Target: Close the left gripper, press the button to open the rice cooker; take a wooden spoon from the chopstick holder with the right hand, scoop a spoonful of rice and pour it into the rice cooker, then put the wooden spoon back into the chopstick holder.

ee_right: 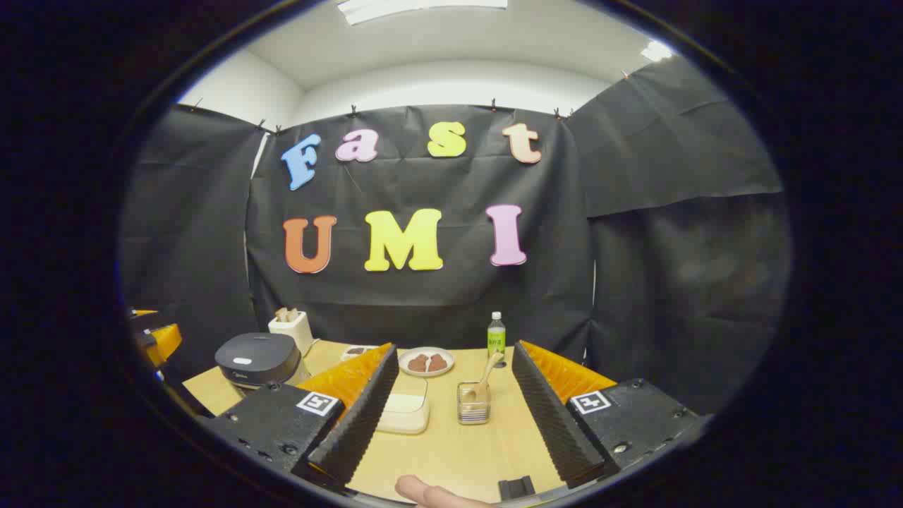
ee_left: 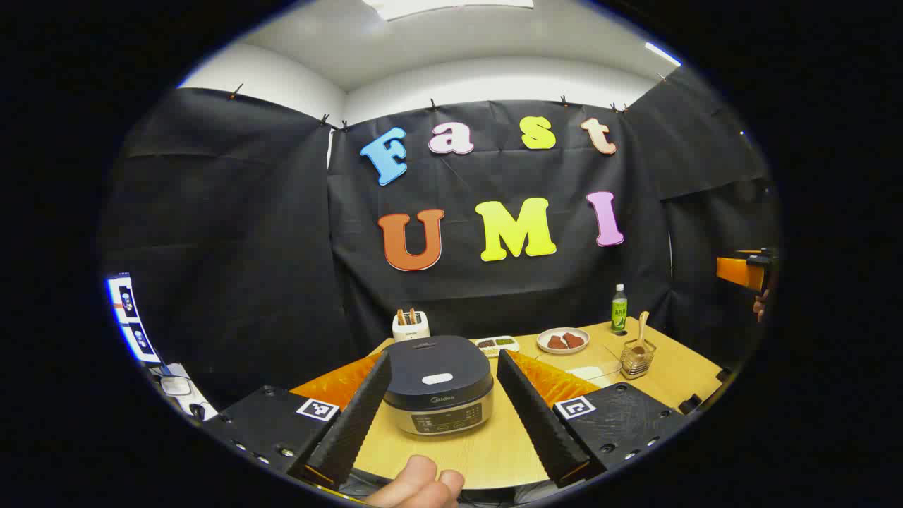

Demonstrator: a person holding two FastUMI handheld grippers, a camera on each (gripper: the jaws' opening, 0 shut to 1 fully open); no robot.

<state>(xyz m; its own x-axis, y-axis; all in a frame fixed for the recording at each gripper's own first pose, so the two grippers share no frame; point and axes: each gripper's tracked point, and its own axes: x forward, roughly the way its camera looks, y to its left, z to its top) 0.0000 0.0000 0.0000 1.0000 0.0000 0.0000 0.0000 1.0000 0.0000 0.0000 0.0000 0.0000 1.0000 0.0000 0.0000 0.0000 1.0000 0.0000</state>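
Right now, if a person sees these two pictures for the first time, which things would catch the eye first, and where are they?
In the left gripper view, the dark rice cooker, lid shut, stands on the wooden table framed between the open left gripper. In the right gripper view, the open right gripper frames the chopstick holder with the wooden spoon standing in it. Behind them sit a plate and a green bottle.

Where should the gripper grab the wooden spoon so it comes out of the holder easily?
Grab the wooden spoon by the bare upper handle that sticks out above the chopstick holder. Come from above and a bit from the front with the right gripper, which is open and lined up with it. The handle leans toward the upper right, so tilt the fingers to match, then lift along that lean.
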